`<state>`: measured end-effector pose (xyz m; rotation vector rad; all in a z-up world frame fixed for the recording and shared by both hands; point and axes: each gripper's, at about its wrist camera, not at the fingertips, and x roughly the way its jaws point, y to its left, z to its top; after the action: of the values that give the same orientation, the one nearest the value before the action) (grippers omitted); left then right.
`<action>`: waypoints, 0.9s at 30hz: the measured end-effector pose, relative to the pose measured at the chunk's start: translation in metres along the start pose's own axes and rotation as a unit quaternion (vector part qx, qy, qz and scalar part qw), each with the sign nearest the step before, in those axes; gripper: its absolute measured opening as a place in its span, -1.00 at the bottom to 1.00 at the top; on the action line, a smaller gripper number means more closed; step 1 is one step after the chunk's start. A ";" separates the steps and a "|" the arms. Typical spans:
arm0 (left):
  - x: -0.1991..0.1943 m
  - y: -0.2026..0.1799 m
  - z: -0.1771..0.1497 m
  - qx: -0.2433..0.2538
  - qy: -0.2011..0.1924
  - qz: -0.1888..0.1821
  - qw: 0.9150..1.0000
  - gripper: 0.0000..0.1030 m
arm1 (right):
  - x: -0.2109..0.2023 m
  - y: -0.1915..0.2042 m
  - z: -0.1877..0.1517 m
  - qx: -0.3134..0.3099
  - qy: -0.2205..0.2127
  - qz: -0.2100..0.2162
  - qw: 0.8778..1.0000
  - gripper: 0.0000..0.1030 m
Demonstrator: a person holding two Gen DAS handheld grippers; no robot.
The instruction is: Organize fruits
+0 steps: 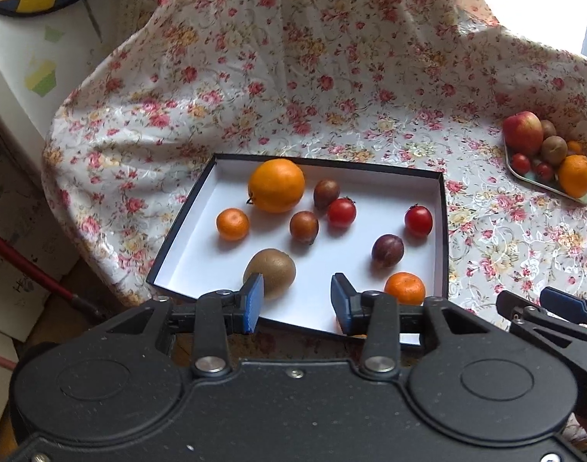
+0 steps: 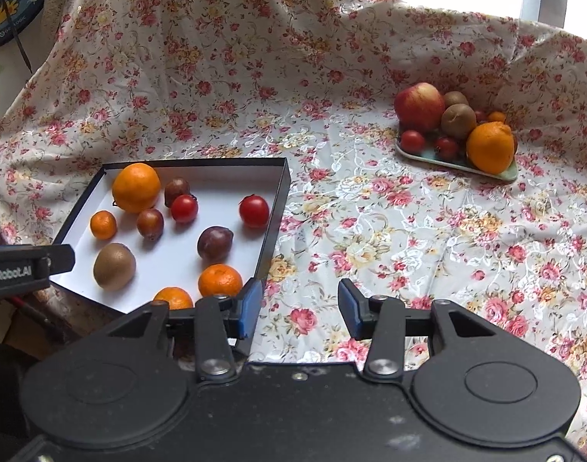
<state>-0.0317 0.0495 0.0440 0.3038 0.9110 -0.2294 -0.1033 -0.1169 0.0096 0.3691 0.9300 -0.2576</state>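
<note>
Left wrist view: my left gripper (image 1: 296, 300) hangs over the near edge of the box (image 1: 442, 231), jaws wide apart and holding nothing. The kiwi (image 1: 272, 271) lies just beyond the left finger; a mandarin (image 1: 405, 288) sits just past the right finger at 1 o'clock. Inside the box, the orange (image 1: 276, 185) lies at 12 o'clock, a second mandarin (image 1: 232, 224) at 10 o'clock, two brown fruits (image 1: 304, 227) and a tomato (image 1: 341, 212) near centre, a plum (image 1: 387, 250) and another tomato (image 1: 418, 220) toward 2 o'clock.

Right wrist view: my right gripper (image 2: 300, 308) hovers over the cloth (image 2: 370, 231) just right of the box's near corner, jaws likewise wide and empty. The tray (image 2: 501, 175) stands well apart at 1 o'clock, carrying an apple (image 2: 418, 107), kiwis, tomatoes and an orange heaped together. My left gripper's finger shows at 9 o'clock
</note>
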 end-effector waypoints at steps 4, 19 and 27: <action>-0.001 -0.002 -0.001 0.005 0.003 -0.024 1.000 -0.03 | 0.003 0.000 -0.002 0.001 0.009 -0.009 1.000 -0.04; 0.010 0.005 -0.001 -0.033 0.043 -0.051 0.997 -0.03 | 0.017 0.002 -0.008 -0.013 0.036 -0.032 0.999 -0.04; 0.012 0.002 -0.002 -0.021 0.052 -0.049 0.997 -0.03 | 0.023 0.000 -0.006 -0.003 0.047 -0.037 0.998 -0.04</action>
<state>-0.0259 0.0509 0.0336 0.2339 1.0329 -0.2864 -0.0944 -0.1152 -0.0128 0.3433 1.0390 -0.3074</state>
